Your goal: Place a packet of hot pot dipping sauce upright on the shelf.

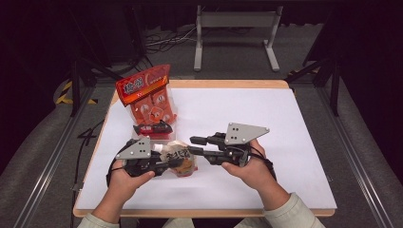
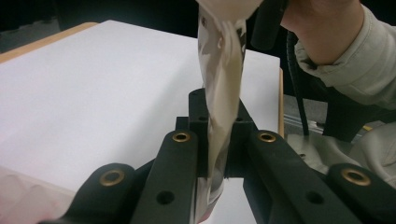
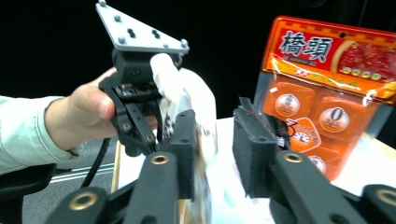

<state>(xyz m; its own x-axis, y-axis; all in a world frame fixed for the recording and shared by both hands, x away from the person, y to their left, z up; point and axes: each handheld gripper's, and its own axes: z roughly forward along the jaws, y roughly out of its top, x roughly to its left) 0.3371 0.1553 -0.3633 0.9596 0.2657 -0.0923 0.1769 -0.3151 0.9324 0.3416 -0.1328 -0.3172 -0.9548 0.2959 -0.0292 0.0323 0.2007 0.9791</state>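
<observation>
The small snack packet (image 1: pixel 179 160) was held above the table's near left part, pinched by the left gripper (image 2: pixel 218 154). The right gripper (image 3: pixel 214 149), jaws spread around the packet's other end, had not yet closed; opening seemingly remained undone.

An orange snack pack (image 1: pixel 148 92) with red printing stands near the counter's (image 1: pixel 285 142) far left corner. A small dark red-and-black object (image 1: pixel 153 128), perhaps a clip, lies just in front of it. Beyond the far edge, a grey metal stand (image 1: pixel 235 33) and cables (image 1: pixel 164 40) rest on the floor.
</observation>
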